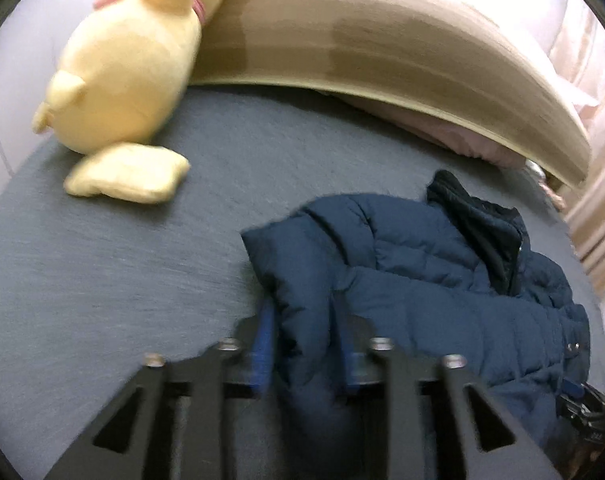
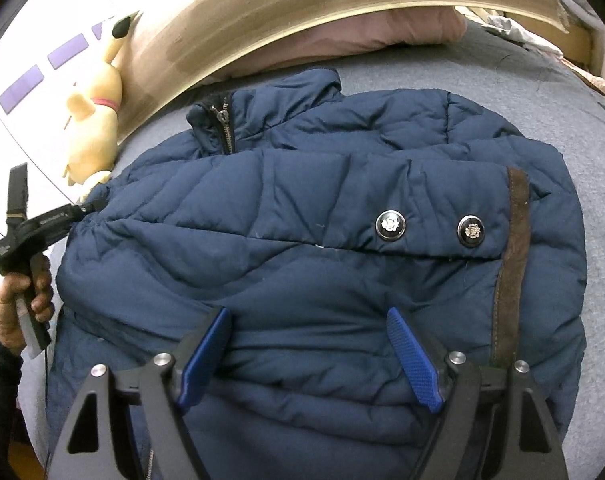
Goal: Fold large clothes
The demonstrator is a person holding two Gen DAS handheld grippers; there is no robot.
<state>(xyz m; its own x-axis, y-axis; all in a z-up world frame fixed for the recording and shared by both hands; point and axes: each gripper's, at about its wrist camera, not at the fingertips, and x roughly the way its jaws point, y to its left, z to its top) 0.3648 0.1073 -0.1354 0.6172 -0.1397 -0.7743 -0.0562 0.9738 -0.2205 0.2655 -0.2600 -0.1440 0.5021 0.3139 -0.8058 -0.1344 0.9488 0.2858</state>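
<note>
A navy puffer jacket (image 2: 302, 216) lies on the grey bed (image 2: 562, 92), partly folded, with its collar and zip toward the headboard and two snap buttons on a flap. My left gripper (image 1: 302, 308) has a thick fold of the jacket's left edge (image 1: 302, 272) filling the gap between its blue pads (image 1: 262, 344), which press on it. In the right wrist view that left gripper (image 2: 87, 207) meets the jacket's left edge, with a hand (image 2: 18, 300) on its handle. My right gripper (image 2: 307, 314) hovers open over the jacket's lower middle, with only flat fabric below its blue pads (image 2: 414, 360).
A yellow plush toy (image 1: 130, 68) leans at the bed's far left corner against the wooden headboard (image 1: 362, 40). A pink pillow (image 2: 362, 36) lies under the headboard edge. Curtains (image 1: 598, 216) hang at the right. Bare grey sheet (image 1: 122, 272) stretches left of the jacket.
</note>
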